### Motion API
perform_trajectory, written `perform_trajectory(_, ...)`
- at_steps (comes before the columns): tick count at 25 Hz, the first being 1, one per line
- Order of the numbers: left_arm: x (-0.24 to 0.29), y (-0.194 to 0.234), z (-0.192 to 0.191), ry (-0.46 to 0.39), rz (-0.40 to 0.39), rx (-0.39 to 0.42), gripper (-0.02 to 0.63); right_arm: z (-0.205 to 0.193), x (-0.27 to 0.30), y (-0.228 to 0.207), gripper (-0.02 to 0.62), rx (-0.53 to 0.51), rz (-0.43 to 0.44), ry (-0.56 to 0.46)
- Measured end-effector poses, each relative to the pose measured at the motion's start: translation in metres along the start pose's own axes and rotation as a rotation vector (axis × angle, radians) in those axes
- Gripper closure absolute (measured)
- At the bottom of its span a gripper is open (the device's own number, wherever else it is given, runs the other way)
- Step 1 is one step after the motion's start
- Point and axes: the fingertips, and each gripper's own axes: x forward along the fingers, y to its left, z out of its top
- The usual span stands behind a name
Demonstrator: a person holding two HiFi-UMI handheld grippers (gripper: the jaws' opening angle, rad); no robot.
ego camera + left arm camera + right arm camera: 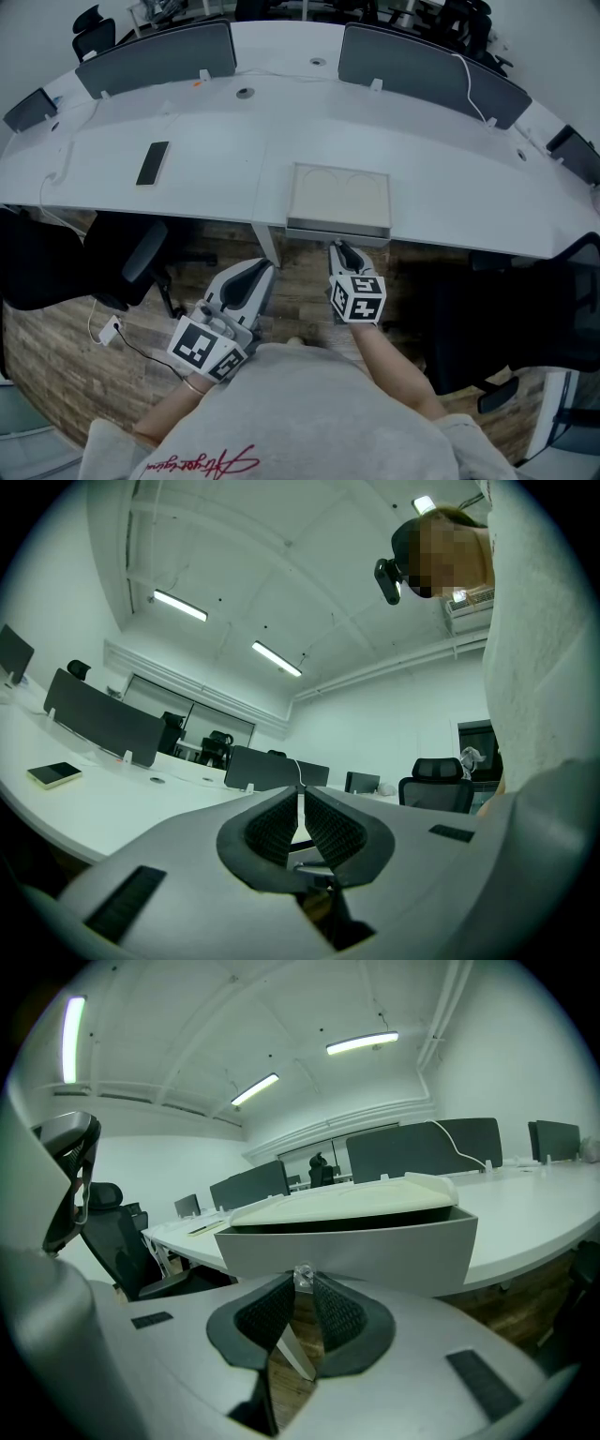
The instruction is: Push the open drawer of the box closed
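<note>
Facing the person, the drawer [337,231] juts from the cream box [340,194] at the desk's [216,159] near edge, long axis left-right. The right gripper [339,248], clenched, touches its knob [302,1276]. The left gripper [261,272] hangs clenched and empty (red shirt [281,412] script unreadable).

The flat beige plastic box [339,195] sits at the near edge of the curved white desk [234,178], and its grey drawer [337,231] juts out toward the person. The right gripper [339,248] lies just before the drawer front. The left gripper [262,272] is to its left, off the desk. A flat black phone [153,162] lies on the desk well left of the box. Dark partition screens [155,56] stand behind.
</note>
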Motion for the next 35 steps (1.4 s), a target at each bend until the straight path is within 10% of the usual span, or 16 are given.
perform_trajectory(35, 0.005, 0.003, -0.001, 0.009, -0.002, -0.004, 0.57, 0.005, 0.012, -0.005, 0.525, 0.004, 0.005, 0.01)
